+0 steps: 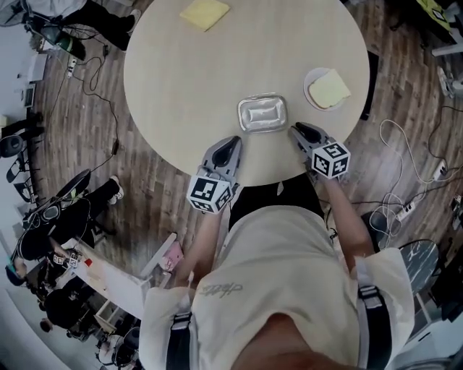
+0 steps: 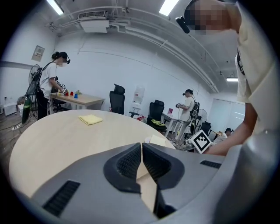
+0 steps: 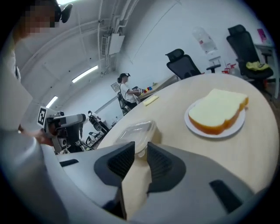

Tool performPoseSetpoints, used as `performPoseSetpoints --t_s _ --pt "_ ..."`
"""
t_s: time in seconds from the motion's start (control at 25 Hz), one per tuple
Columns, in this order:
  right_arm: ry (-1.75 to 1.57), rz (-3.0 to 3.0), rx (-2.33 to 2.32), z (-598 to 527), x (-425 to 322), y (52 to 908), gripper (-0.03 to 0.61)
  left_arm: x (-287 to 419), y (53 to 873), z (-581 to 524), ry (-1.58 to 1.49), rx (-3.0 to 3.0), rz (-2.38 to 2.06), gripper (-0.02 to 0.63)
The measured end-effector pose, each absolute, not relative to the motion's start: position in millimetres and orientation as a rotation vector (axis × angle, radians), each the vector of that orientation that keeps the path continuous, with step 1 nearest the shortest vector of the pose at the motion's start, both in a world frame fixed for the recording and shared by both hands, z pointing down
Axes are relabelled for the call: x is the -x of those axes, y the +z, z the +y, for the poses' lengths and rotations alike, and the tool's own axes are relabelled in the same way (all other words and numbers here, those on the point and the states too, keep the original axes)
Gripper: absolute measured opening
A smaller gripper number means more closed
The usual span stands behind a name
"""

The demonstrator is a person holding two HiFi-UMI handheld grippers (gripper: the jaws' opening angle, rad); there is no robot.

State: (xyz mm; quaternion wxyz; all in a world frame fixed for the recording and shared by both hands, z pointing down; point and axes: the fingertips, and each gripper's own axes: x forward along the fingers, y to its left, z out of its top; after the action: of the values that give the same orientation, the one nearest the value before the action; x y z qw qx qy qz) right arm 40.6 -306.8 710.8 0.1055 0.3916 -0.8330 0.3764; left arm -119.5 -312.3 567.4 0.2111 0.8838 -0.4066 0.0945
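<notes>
The left gripper (image 1: 233,141) sits at the near rim of the round beige table (image 1: 217,65), at 7 o'clock from the clear rectangular plastic container (image 1: 262,113). In the left gripper view (image 2: 142,146) its ribbed pads are pressed together, with only a hairline seam between them and nothing caught there.

The right gripper (image 1: 295,130) lies at 4 o'clock from the container, just beside its corner. In the right gripper view (image 3: 141,146) its jaws stand a little apart, with bare tabletop in the gap and the container (image 3: 138,131) just past the tips at 12 o'clock. The container's lid looks to be on, and what it holds cannot be told.

At 2 o'clock from the container a small round white plate (image 1: 309,78) (image 3: 190,124) carries one slice of pale bread with a golden crust (image 1: 328,89) (image 3: 216,111). A folded yellow cloth (image 1: 205,12) (image 2: 90,119) lies well apart at the table's far edge, at 11 o'clock.
</notes>
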Motion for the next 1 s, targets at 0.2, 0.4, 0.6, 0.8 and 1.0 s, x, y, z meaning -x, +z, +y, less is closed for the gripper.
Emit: performPoseSetpoints --t_s 0.2,0.4,0.6,0.8,1.0 --pt "1.361 -2.451 -1.136 -302.2 -43.5 725.9 0.091 105.9 571.7 -313.0 0.257 -2.444 -1.133 0.028" --pt "1.499 -2.451 -1.116 -303.7 -38.2 725.3 0.078 103.8 571.2 -310.0 0.268 -2.442 -1.141 0.028" --pt "1.535 -2.451 -1.059 -298.8 -29.2 734.9 0.057 113.4 574.7 -306.4 0.288 -2.423 -1.162 0.028" --pt "1.542 -2.455 -1.059 -297.9 -28.2 732.9 0.035 119.2 574.7 -301.6 0.295 -2.414 -1.173 0.028" --pt "1.652 -2.460 -1.075 -300.5 -28.1 726.6 0.013 123.5 573.3 -302.9 0.285 -2.414 -1.172 0.028"
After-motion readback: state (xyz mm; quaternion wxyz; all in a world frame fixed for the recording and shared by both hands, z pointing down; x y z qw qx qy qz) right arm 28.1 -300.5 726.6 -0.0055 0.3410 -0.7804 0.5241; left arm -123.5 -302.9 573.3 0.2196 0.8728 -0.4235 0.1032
